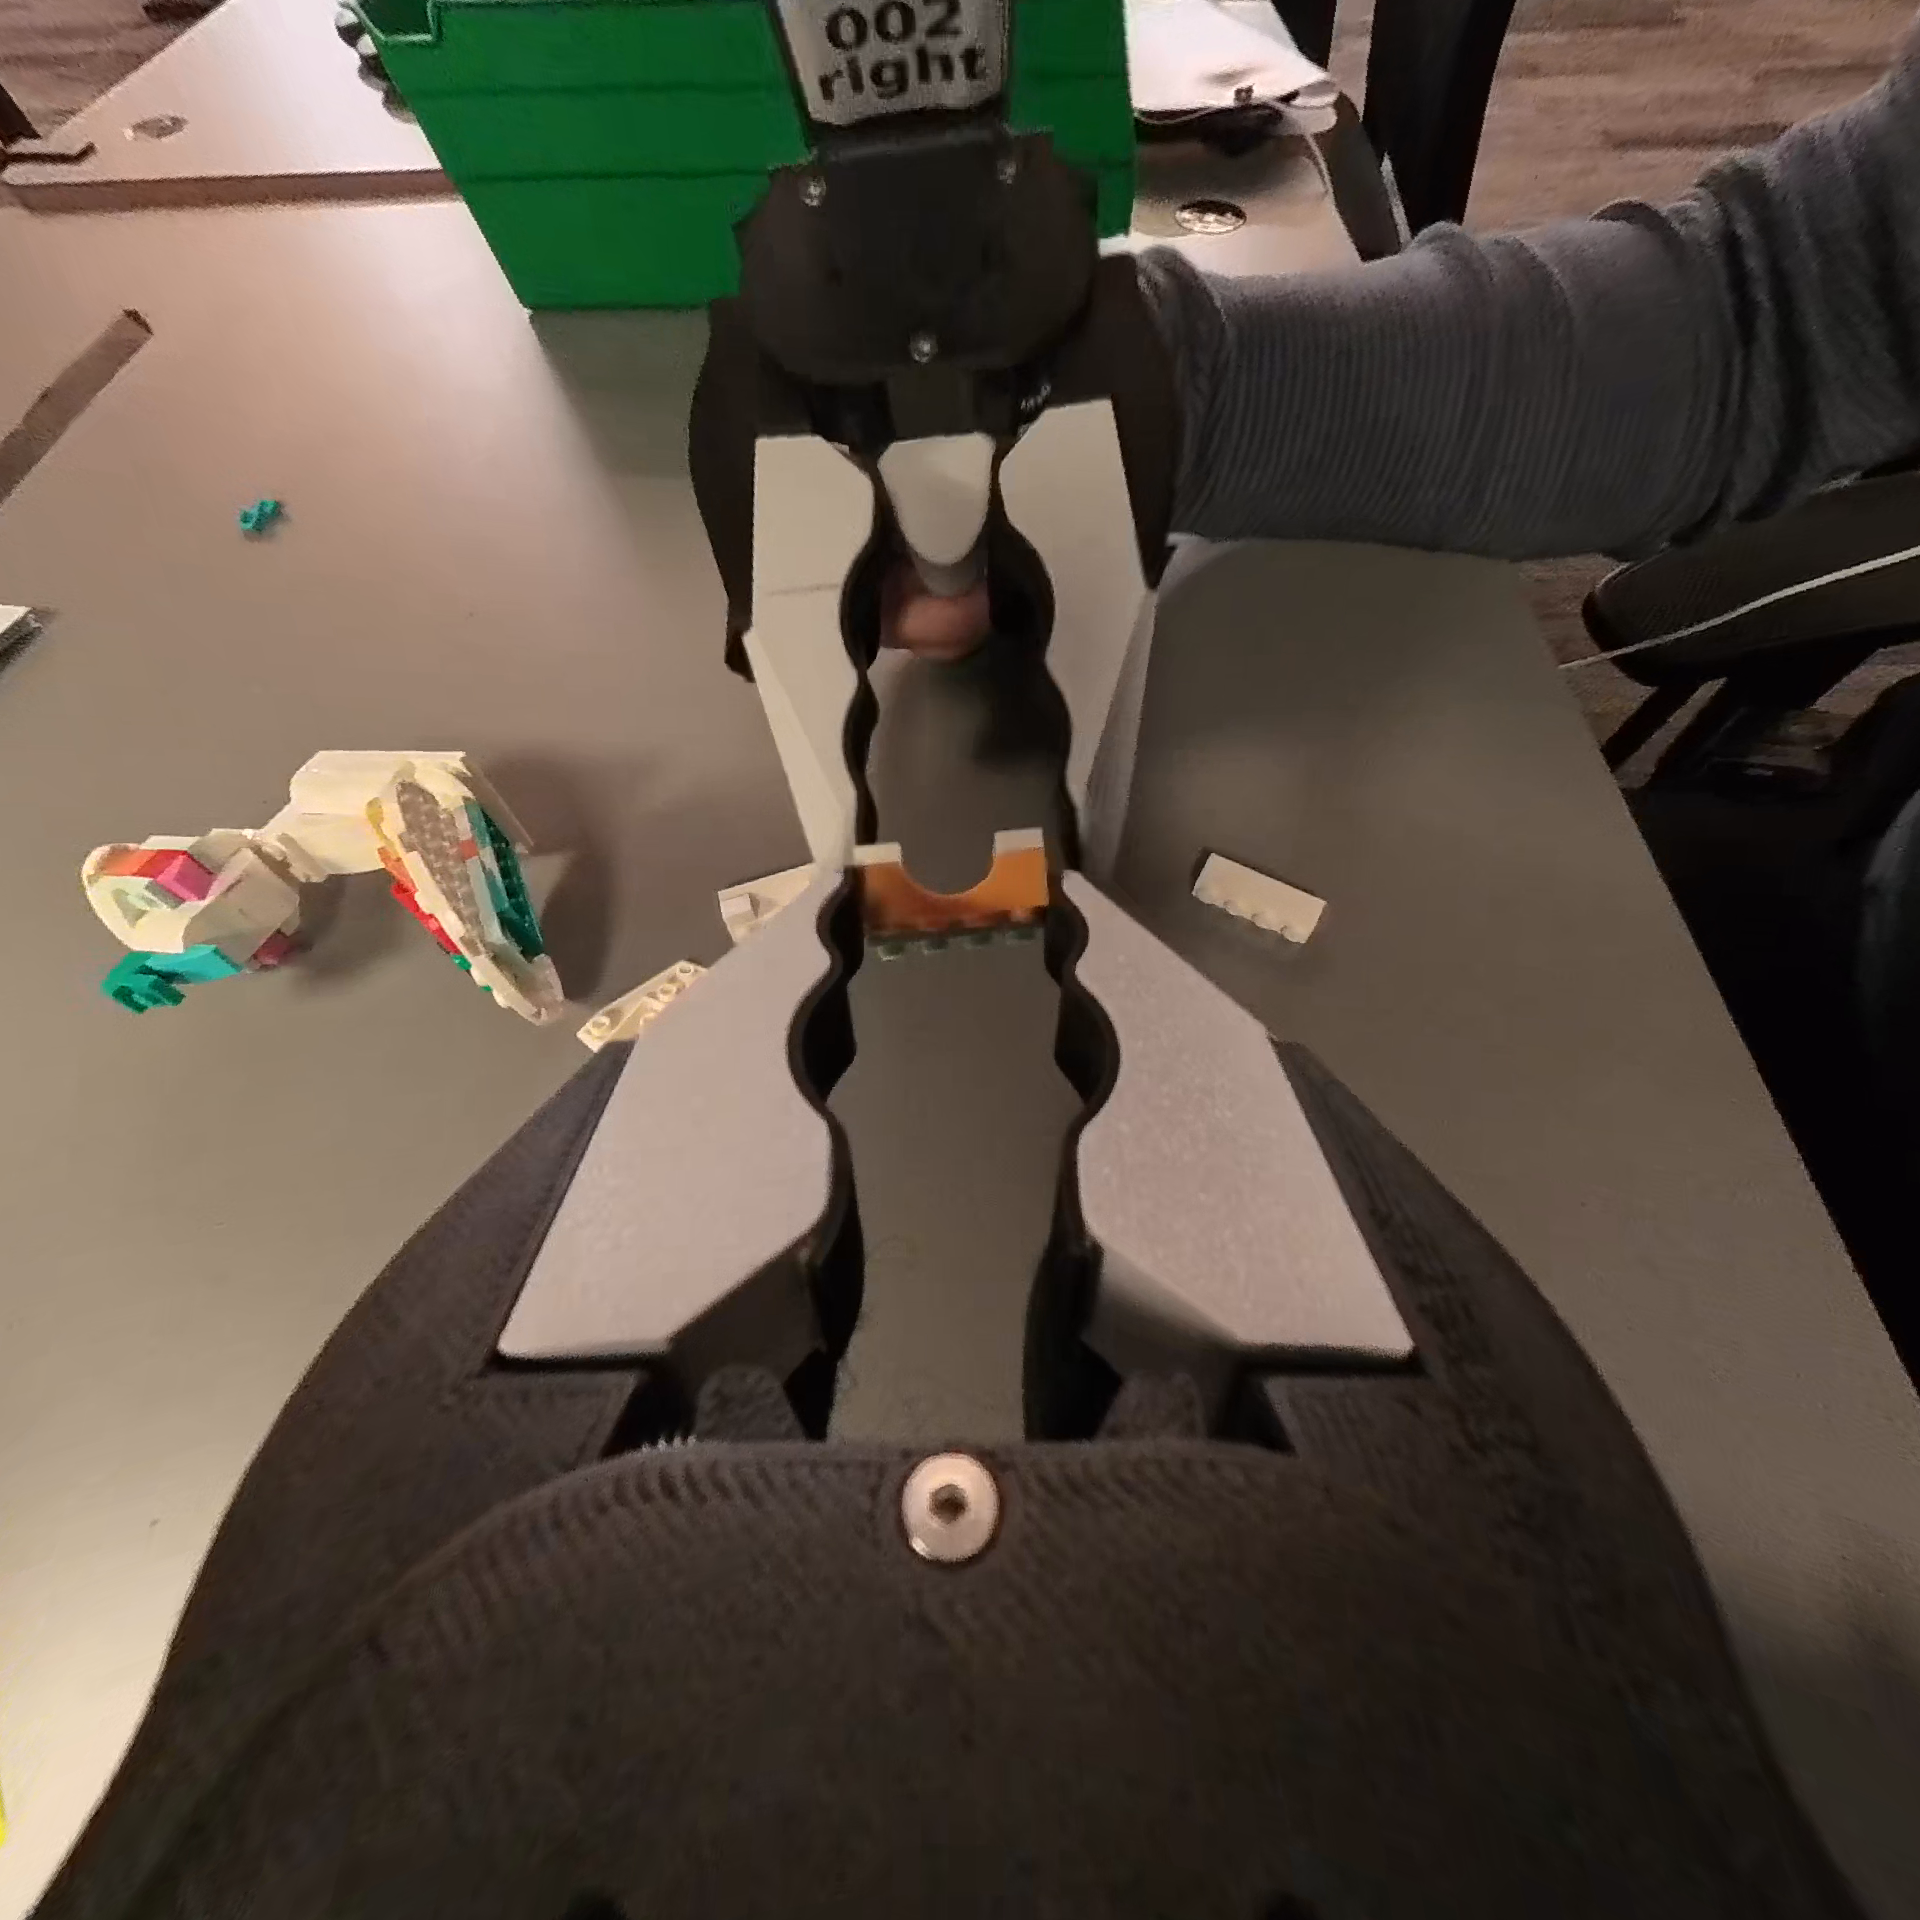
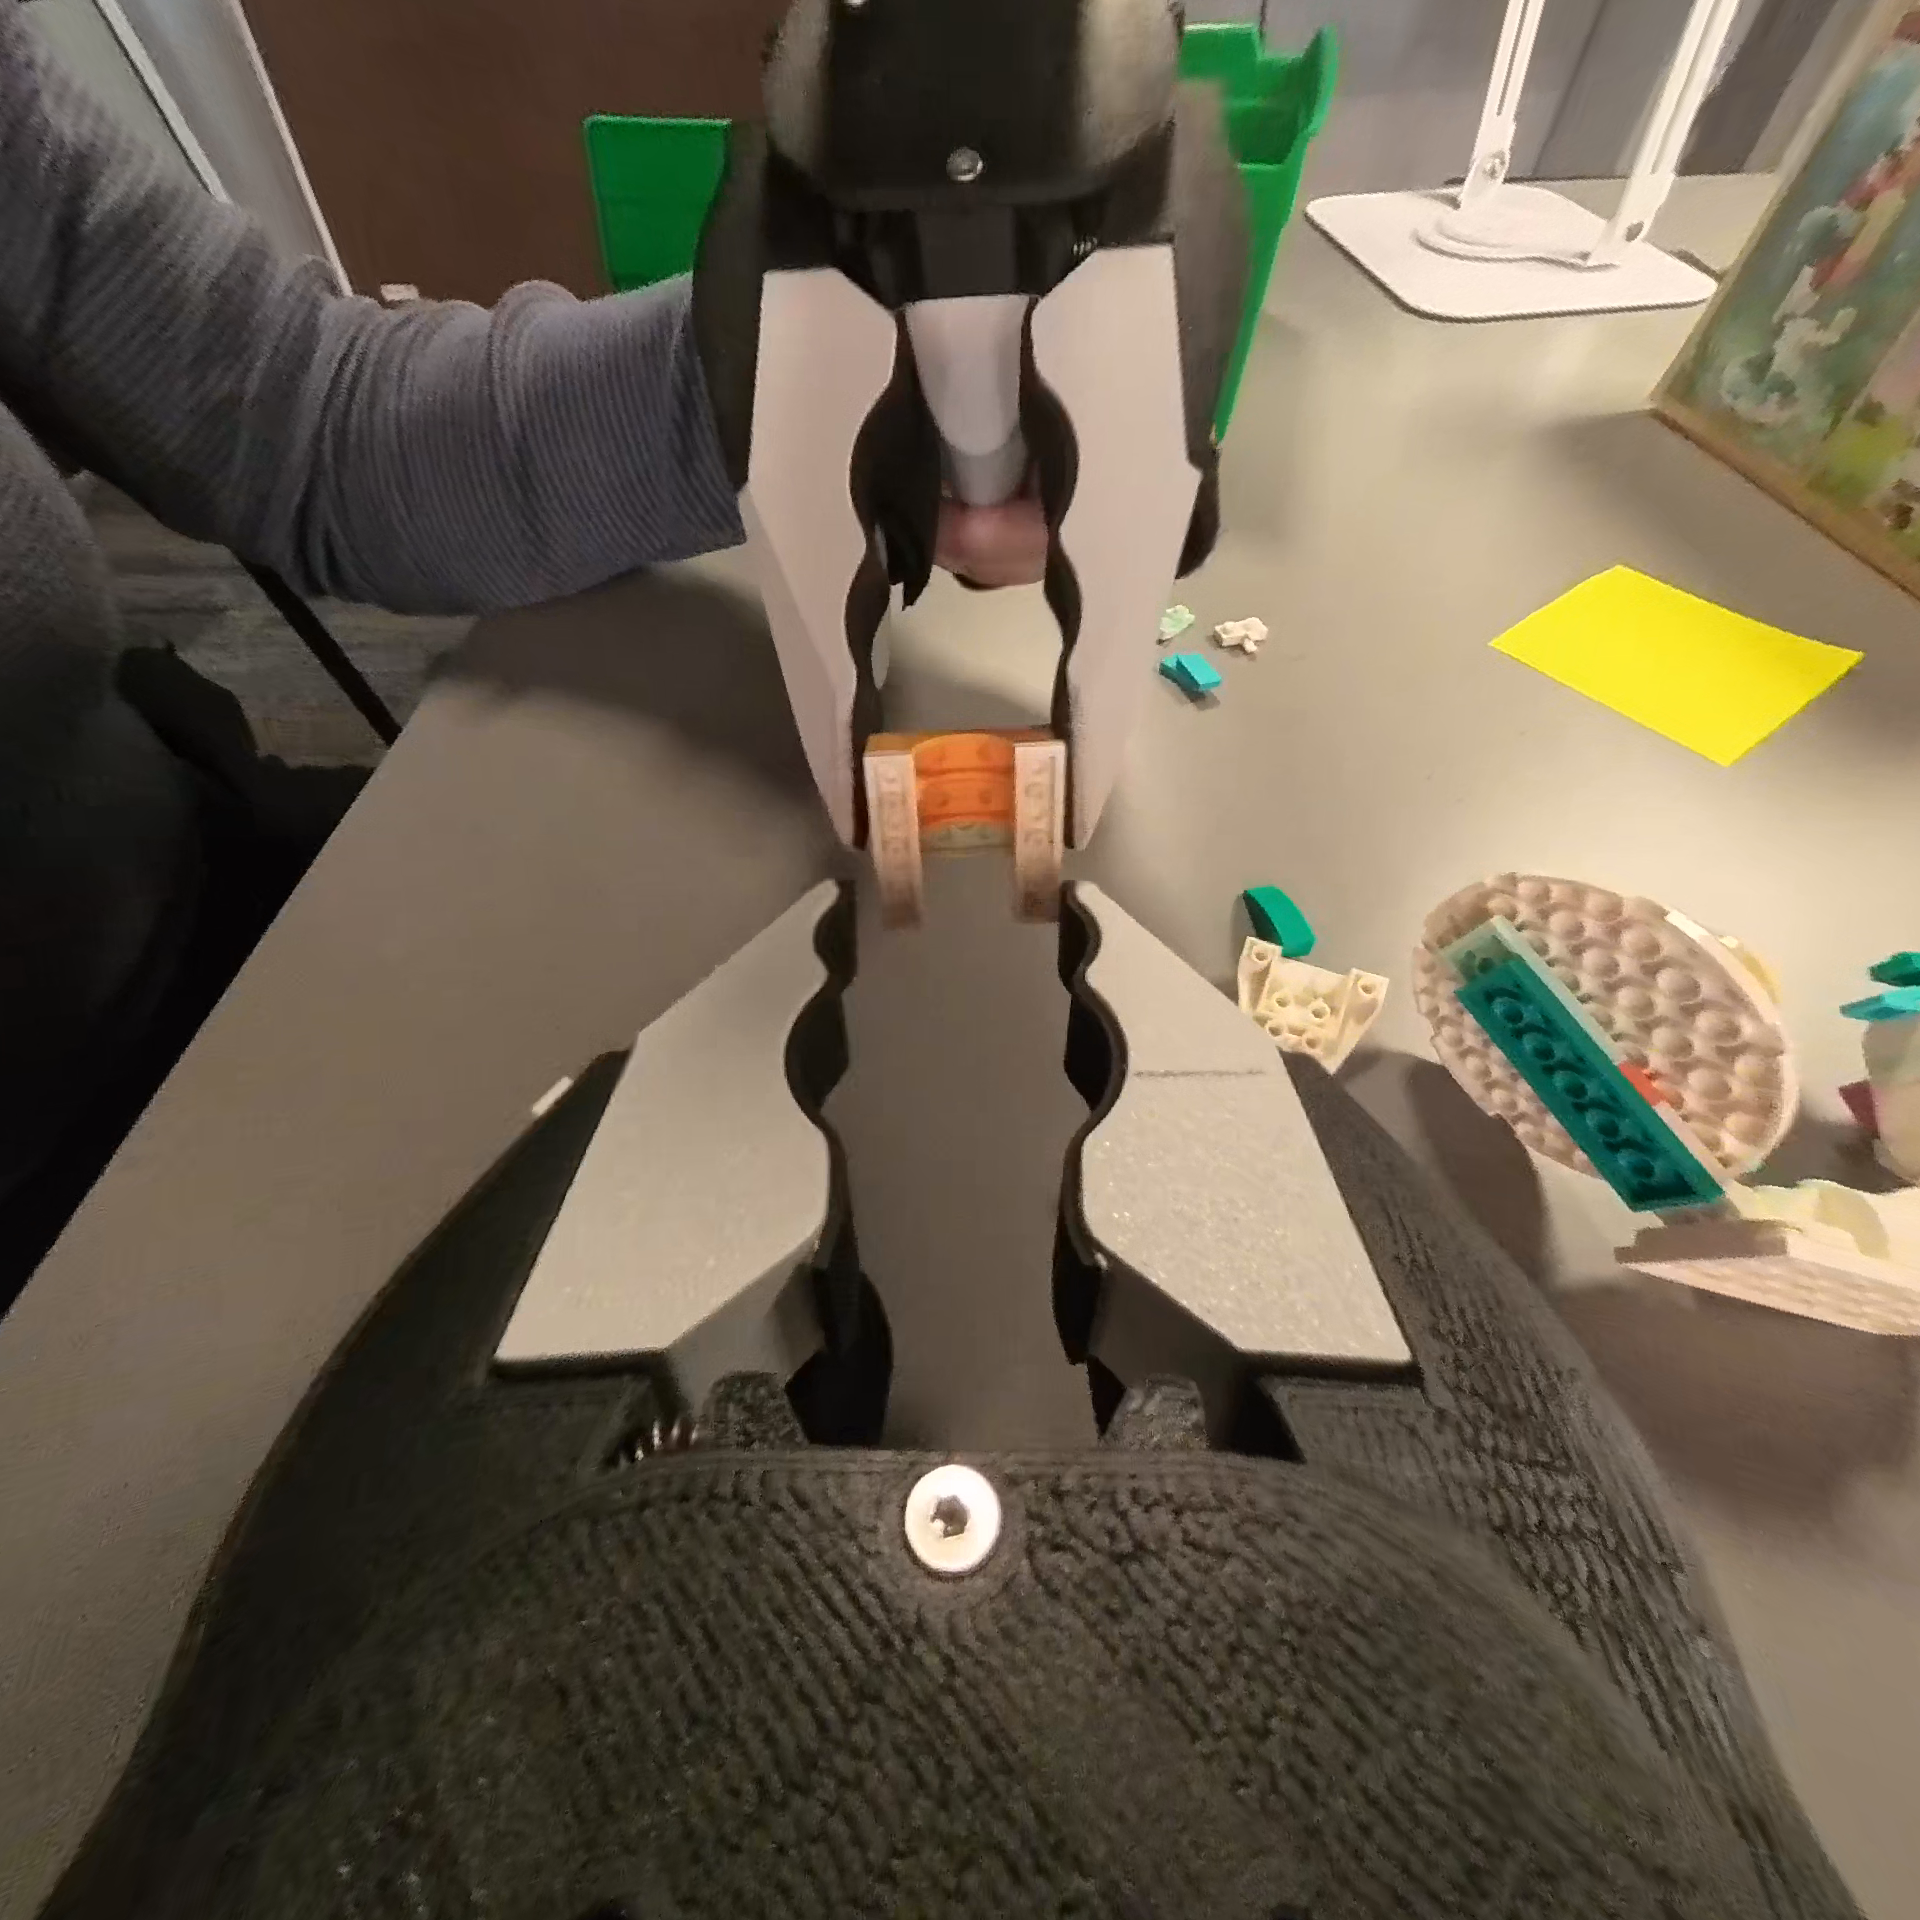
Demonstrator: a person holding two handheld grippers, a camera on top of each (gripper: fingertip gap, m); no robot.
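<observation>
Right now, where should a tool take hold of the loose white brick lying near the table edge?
Probably across its two long sides, coming down from above: the white brick lies alone on the table, long and narrow, with both long sides clear.

Brick assembly point(image 1: 914, 912): an orange arched core flanked by two white curved strips (studded faces visible). It is suspended above the grey table point(image 1: 312, 623), clamped between the fingertips of the left gripper point(image 1: 951, 920). Its strip ends reach the tips of the right gripper point(image 2: 956, 902); whether those tips grip it cannot be determined.
</observation>
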